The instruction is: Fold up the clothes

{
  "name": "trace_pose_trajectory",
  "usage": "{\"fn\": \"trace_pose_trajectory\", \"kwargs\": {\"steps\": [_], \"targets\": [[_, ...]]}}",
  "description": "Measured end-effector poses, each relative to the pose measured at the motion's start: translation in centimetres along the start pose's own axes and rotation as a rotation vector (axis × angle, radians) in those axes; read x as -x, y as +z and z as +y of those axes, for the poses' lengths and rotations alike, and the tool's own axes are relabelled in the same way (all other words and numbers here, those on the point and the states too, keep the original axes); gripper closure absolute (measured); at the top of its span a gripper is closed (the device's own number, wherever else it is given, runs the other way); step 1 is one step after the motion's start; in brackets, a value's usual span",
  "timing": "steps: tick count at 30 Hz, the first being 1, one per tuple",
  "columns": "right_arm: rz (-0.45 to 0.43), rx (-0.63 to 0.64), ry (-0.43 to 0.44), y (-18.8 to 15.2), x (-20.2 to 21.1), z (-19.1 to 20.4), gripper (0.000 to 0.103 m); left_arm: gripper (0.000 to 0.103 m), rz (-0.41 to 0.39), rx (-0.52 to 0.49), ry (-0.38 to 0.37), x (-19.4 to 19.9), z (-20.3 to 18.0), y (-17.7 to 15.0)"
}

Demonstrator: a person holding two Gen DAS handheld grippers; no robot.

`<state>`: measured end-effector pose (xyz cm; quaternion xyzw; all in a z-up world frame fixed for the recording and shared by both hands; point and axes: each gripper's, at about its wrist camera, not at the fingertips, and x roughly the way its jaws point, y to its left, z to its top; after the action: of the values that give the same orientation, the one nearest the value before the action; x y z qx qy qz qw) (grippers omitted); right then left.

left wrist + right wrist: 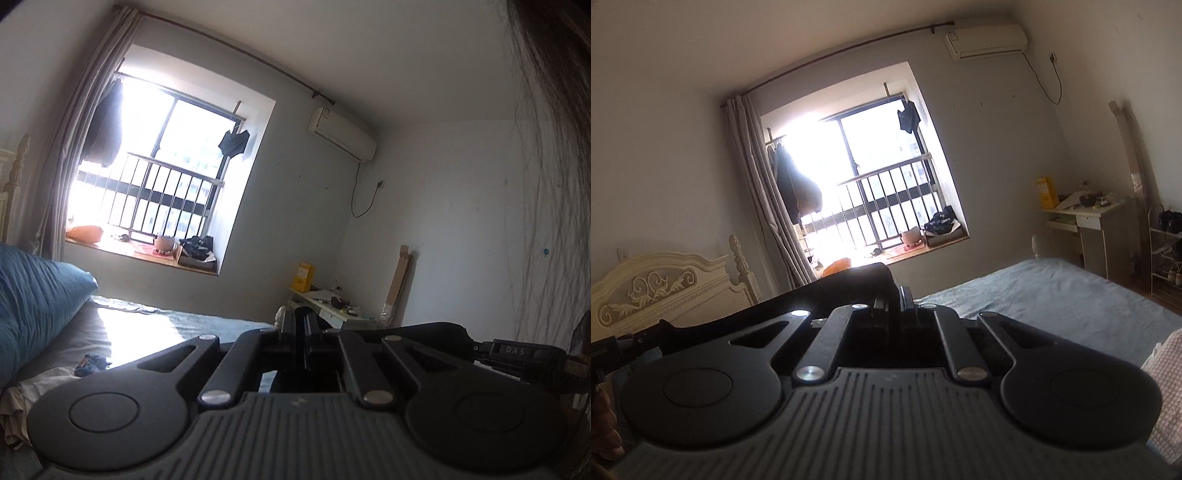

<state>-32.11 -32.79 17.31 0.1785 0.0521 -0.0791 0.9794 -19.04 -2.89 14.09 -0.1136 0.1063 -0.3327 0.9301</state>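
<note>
Both grippers are raised and look across the bedroom toward the window. My left gripper has its fingers pressed together; a black garment runs from the fingers off to the right. My right gripper is also shut, with the same black garment stretching from its fingers to the left. The cloth hangs between the two grippers; most of it is hidden below the gripper bodies. The other gripper's handle shows at the edge of each view.
A bed with a blue-grey sheet lies below, with a blue duvet and a cream headboard. A small desk, a shoe rack, the window sill with clutter and a checked cloth are around.
</note>
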Motion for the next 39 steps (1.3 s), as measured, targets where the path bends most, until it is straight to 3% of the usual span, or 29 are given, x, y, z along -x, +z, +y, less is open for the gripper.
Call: {"fn": "trace_pose_trajectory", "kwargs": {"steps": [9,13,17,20,22,25,27,29,31,33,36,39], "targets": [[0.288,-0.069,0.055,-5.5,-20.4,-7.6,0.1,0.098,0.256,0.012,0.278,-15.9,8.3,-8.1],[0.398,-0.063,0.095,-10.9,-29.9,-9.4,0.1,0.098,0.348,-0.023,0.376,-24.0,13.8,-12.9],[0.485,-0.025,0.098,-17.6,-37.7,-10.7,0.1,0.097,0.45,-0.099,0.45,-31.6,18.6,-20.0],[0.584,0.024,0.065,-24.0,-42.9,-11.6,0.096,0.089,0.564,-0.086,0.476,-34.9,21.6,-25.8],[0.668,0.053,0.011,-28.2,-45.7,-12.8,0.093,0.083,0.611,-0.055,0.508,-34.9,22.9,-28.1],[0.768,0.033,-0.063,-32.3,-46.8,-15.1,0.077,0.076,0.681,-0.01,0.556,-35.0,24.8,-31.6],[0.785,-0.001,-0.099,-33.2,-45.5,-16.1,0.076,0.071,0.676,0.048,0.58,-33.7,25.7,-32.4],[0.741,-0.045,-0.115,-32.1,-42.2,-17.0,0.07,0.064,0.644,0.101,0.587,-31.5,26.0,-31.8],[0.696,-0.082,-0.129,-30.5,-38.4,-17.8,0.059,0.064,0.618,0.146,0.574,-29.1,26.1,-30.8],[0.667,-0.112,-0.126,-29.3,-34.1,-18.2,0.057,0.063,0.594,0.189,0.553,-26.7,26.1,-29.8],[0.675,-0.116,-0.11,-28.6,-28.6,-17.7,0.056,0.062,0.569,0.234,0.519,-22.8,25.7,-27.9],[0.738,-0.102,-0.07,-29.4,-23.5,-15.0,0.056,0.061,0.57,0.215,0.506,-18.9,24.7,-26.1]]}}
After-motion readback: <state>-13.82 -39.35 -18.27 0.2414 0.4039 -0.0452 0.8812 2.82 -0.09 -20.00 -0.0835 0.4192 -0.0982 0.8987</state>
